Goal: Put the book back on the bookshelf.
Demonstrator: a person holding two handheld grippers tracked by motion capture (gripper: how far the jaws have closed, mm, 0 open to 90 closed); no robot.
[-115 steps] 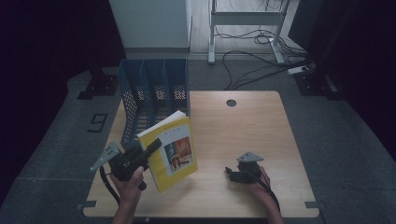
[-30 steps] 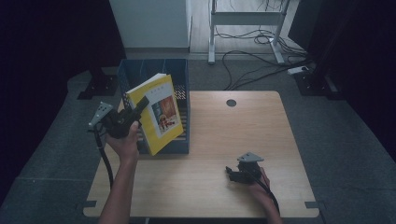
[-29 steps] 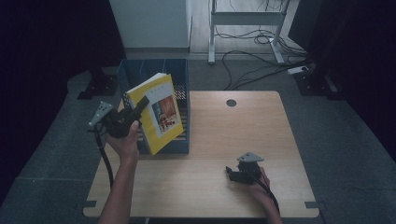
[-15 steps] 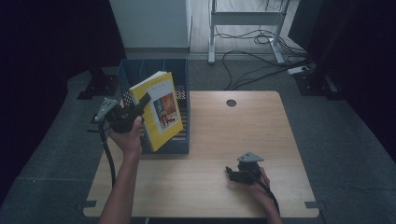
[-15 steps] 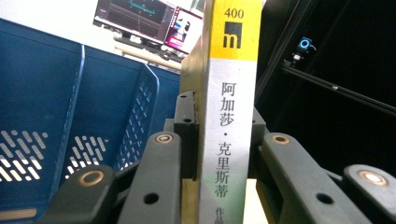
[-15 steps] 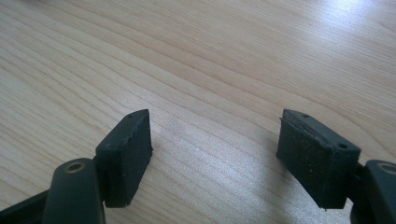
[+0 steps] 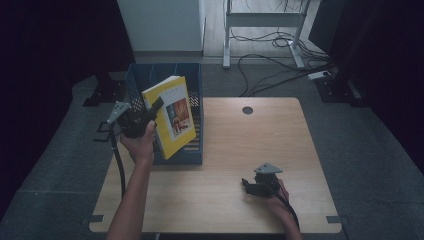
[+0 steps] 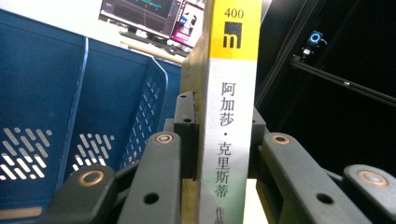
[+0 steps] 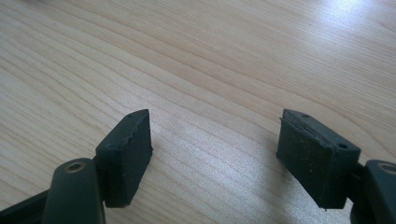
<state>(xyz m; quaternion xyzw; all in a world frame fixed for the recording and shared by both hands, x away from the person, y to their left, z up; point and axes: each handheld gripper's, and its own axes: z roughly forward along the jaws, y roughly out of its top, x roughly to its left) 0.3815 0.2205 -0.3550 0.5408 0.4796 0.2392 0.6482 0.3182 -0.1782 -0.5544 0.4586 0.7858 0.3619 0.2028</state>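
Meanwhile the left gripper (image 7: 150, 111), fingers clenched on the yellow book (image 7: 172, 115), had carried it from the desk (image 7: 260, 145) up over the blue file rack (image 7: 196, 85), ready for slotting; the right gripper (image 7: 248, 184) rested released.

book spine (image 8: 227, 116) reads "400 m", "阿加莎·克里斯蒂"
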